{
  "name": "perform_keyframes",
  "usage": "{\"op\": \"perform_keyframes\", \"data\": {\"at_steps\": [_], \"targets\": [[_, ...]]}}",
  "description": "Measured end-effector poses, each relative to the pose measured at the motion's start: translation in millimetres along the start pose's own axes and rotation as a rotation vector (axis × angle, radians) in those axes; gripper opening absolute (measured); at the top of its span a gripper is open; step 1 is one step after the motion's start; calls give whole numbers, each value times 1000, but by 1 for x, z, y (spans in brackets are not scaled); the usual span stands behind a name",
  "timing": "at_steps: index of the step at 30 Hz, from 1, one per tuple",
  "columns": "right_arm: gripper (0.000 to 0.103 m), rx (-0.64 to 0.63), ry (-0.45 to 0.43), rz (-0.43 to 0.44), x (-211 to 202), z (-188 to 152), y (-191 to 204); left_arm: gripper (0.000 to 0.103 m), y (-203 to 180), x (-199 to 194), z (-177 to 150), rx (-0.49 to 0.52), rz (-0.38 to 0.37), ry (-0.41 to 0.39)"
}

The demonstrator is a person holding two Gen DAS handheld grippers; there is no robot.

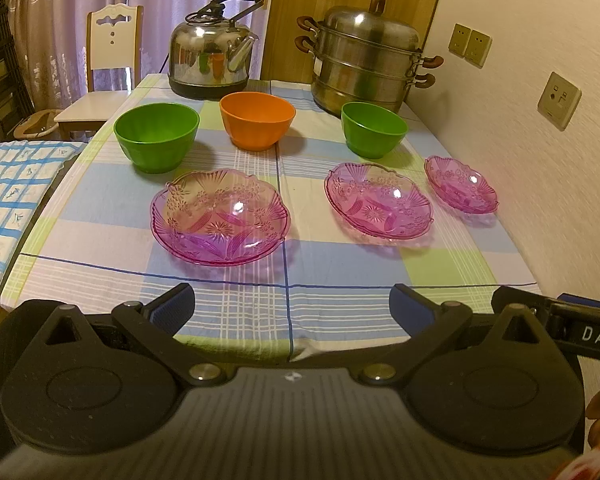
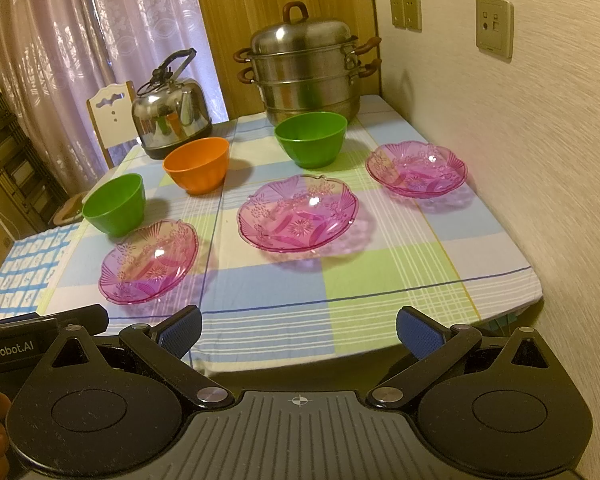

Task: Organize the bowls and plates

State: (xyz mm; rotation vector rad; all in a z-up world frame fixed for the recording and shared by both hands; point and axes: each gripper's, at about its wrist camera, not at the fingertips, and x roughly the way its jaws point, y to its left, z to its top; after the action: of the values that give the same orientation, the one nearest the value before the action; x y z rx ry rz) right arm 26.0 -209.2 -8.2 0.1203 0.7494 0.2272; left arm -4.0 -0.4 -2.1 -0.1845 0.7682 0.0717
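Three pink glass plates lie in a row on the checked tablecloth: left (image 1: 220, 218) (image 2: 149, 262), middle (image 1: 378, 204) (image 2: 298, 213), right (image 1: 460, 184) (image 2: 416, 169). Behind them stand a green bowl (image 1: 157, 137) (image 2: 115, 204), an orange bowl (image 1: 257, 125) (image 2: 197, 165) and a second green bowl (image 1: 374, 129) (image 2: 311, 138). My left gripper (image 1: 292, 308) is open and empty above the table's near edge. My right gripper (image 2: 299, 330) is open and empty, also at the near edge, beside the left one.
A steel kettle (image 1: 212, 56) (image 2: 170, 114) and a stacked steel steamer pot (image 1: 366, 56) (image 2: 306, 72) stand at the table's back. A wall with sockets (image 1: 558, 100) runs along the right edge. A white chair (image 1: 108, 64) stands at the back left.
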Motion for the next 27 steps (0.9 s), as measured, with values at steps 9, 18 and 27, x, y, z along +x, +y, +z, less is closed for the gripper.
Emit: {"op": "perform_keyframes", "data": {"at_steps": [9,18,27], "targets": [[103,0,1,0,1,0,0,103,1,0,0,0,-2,-1],[103,-4,0,27,13,1,8,103,28,10,12,-60,-5,7],[102,-27,42,112,67,16,35,103,94,60,39,-139,57,45]]}}
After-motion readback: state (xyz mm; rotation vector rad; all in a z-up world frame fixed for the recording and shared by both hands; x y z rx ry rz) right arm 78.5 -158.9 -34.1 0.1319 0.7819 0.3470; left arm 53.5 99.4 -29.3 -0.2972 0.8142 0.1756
